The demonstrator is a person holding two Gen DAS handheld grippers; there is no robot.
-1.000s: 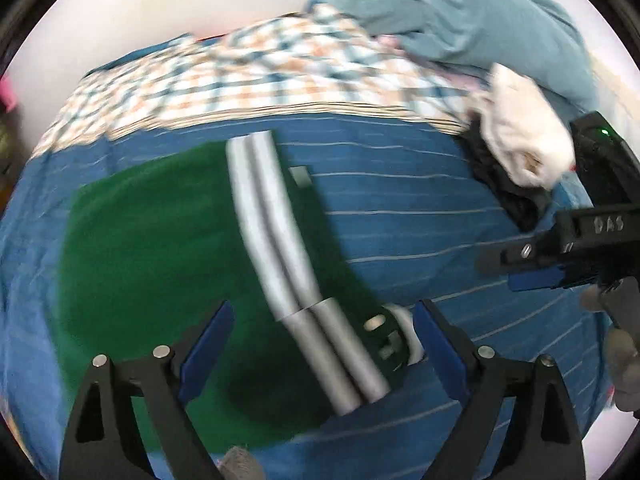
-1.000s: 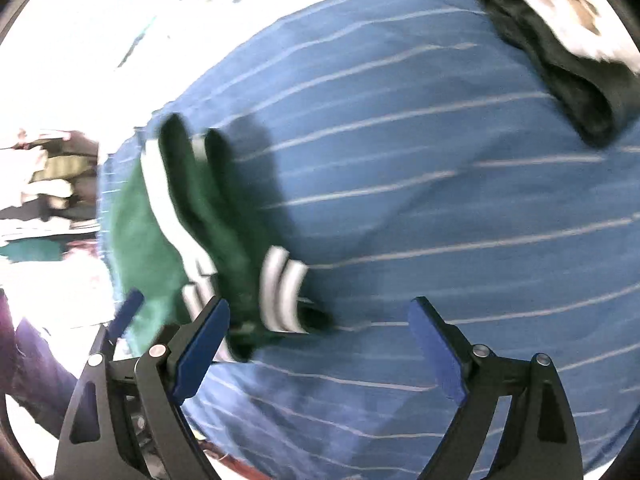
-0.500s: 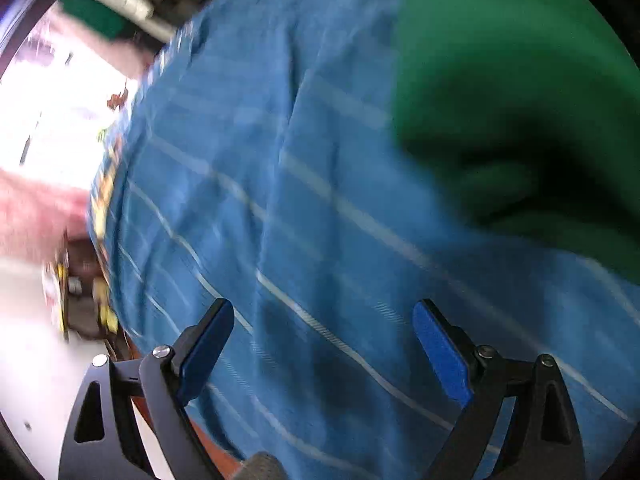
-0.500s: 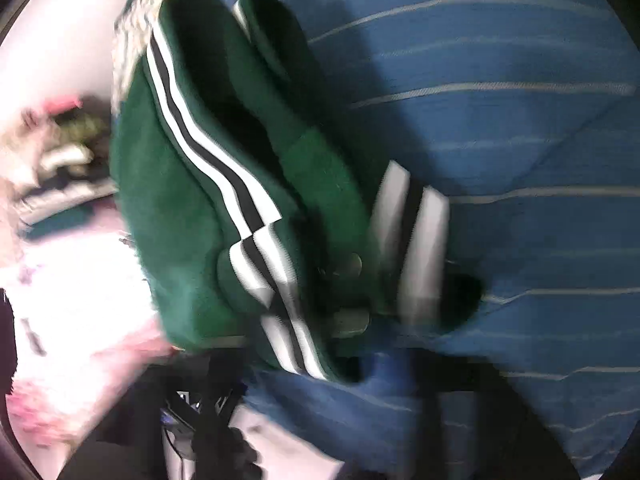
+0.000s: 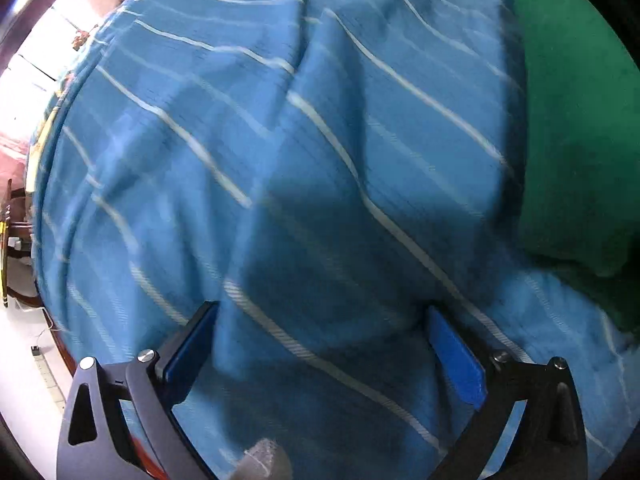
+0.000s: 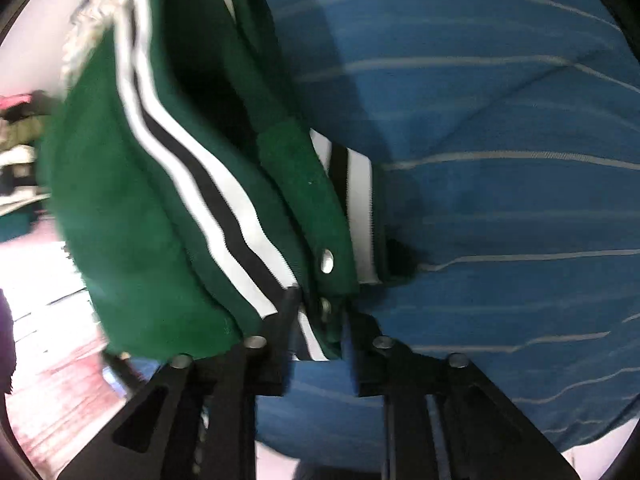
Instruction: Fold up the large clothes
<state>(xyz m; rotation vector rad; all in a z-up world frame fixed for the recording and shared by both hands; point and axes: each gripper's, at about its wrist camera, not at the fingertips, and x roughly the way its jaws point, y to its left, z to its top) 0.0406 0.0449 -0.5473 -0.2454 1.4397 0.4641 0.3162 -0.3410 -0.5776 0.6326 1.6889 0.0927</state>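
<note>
Folding seems partly done: right gripper [image 6: 318, 320] pinches the striped hem of the bunched green jacket [image 6: 160, 208] on the blue bedspread [image 6: 500, 200], while left gripper [image 5: 320, 344] hovers with jaws apart, holding nothing.

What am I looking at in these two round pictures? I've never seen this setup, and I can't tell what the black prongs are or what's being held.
Each picture comes from a fisheye camera on a hand-held grasping tool, one in each of a person's hands; the black prongs are its two fingers. In the left view, the left tool is open over a blue striped bedcover, holding nothing. In the right view, the right tool is shut on the edge of a green jacket with white and black stripes and metal snaps, lying on the same bedcover.
</note>
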